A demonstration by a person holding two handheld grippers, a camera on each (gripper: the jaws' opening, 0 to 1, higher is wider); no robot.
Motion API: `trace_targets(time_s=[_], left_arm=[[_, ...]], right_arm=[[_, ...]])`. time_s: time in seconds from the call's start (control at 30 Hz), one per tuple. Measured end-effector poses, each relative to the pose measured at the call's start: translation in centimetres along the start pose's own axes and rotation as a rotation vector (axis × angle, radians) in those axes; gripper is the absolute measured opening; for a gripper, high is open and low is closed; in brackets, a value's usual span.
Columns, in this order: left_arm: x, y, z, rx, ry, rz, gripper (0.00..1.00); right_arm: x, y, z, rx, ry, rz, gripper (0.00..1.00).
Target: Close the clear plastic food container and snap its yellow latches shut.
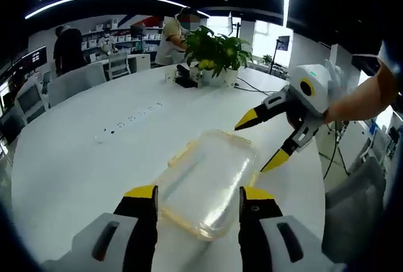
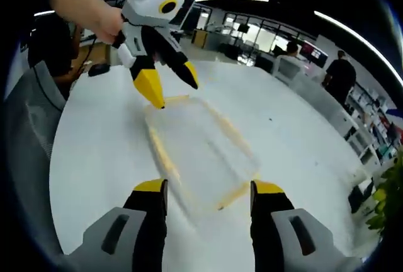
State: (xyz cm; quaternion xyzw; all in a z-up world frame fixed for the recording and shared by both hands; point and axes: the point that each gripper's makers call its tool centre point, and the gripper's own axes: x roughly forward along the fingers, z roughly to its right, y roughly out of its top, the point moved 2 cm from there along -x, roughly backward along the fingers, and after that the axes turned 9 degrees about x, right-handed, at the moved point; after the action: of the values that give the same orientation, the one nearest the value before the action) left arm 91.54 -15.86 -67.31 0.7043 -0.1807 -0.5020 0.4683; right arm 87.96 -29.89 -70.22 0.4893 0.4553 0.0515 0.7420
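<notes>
The clear plastic food container [image 1: 208,181] is seen lying flat on the white table [image 1: 75,158], lid apparently already on, with yellow latches [image 1: 178,156] visible along its edges. In the left gripper view the left gripper [image 1: 198,199] is held with jaws wide apart, straddling the near end of the container; no contact with it can be confirmed. The right gripper [image 1: 267,143] is seen at the far right corner of the container, jaws spread wide, tips pointing down toward the rim and apparently just above it. In the right gripper view the right gripper [image 2: 208,193] is likewise open wide over one end of the container [image 2: 201,149], which is motion-blurred, so the latch state cannot be read there; the left gripper [image 2: 170,86] is seen at the opposite end with open jaws. Whether any latch is already snapped cannot be told. A potted plant [image 1: 217,55] and a dark device with cables stand at the far side of the table, well apart from the work. Judged risks: the light container is unrestrained on a smooth top, so a sideways push on a latch could slide or spin it; a press at one end only could tip the other end up; an unseated lid could keep a latch from catching.
</notes>
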Motion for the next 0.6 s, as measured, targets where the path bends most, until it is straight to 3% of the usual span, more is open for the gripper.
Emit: trace_targets(time_s=[0.33,0.6], left_arm=[[-0.9,-0.9,-0.3,-0.043,0.095,0.054,0.5],[-0.6,-2.3,0.9,-0.072,0.117,0.085,0.55]], right_arm=[[0.2,-0.4,0.4,0.079,-0.011,0.007,0.5],[0.7,-1.6,0.5,0.113,-0.001,0.008,0.51]])
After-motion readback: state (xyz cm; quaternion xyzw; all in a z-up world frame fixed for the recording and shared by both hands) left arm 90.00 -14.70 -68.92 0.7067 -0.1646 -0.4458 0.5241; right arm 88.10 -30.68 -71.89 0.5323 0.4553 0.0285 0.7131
